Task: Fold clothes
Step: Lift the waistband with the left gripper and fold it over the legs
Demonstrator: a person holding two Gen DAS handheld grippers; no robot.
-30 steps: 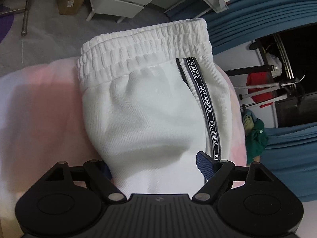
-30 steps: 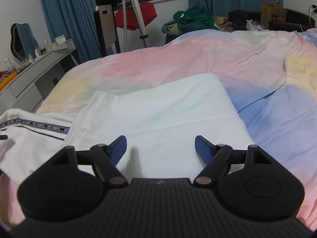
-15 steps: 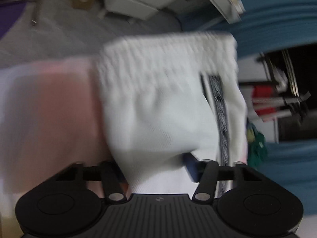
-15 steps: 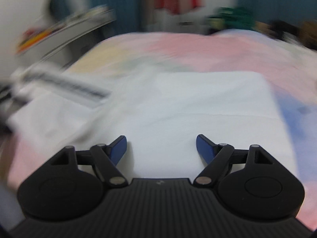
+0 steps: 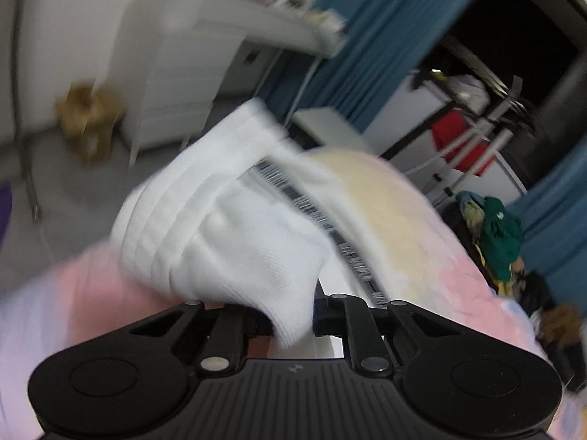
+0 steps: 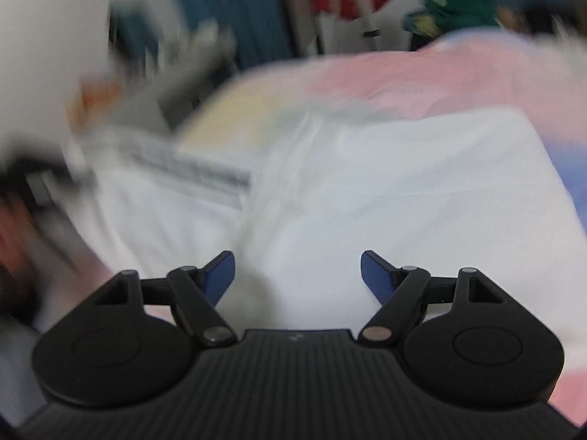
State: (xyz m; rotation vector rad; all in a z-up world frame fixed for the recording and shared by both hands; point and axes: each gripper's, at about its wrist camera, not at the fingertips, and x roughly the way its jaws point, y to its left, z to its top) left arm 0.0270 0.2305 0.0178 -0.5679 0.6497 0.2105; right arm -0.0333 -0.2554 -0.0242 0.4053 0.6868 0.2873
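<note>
Right at the left gripper (image 5: 293,321), in the left wrist view, a fold of the white shorts (image 5: 234,234) is pinched between jaws that have just been closing, and the cloth bunches up and away from them. Their waistband (image 5: 183,190) sits at the far end from the gripper, up and to the left, so the long axis runs straight out ahead of the fingers, with the dark printed stripe (image 5: 330,227) slanting along the right edge. Below and to the right lies the pastel bedspread (image 5: 422,220). Everything is smeared with motion blur, so how much cloth clears the bed I cannot tell.

Over to the right wrist view, the right gripper (image 6: 297,275) stands wide apart with nothing between its blue fingers (image 6: 374,275), hovering over a white folded cloth (image 6: 422,190) that lies flat on the bedspread (image 6: 403,77). The shorts (image 6: 154,198) show off to its left, stripe (image 6: 190,168) included, just beside that cloth. So the left hand is the one on them, the right well off to the side. This view adds what the left one lacks: the landing spot and the empty helper. My guess is the fold travels toward that white cloth.
</note>
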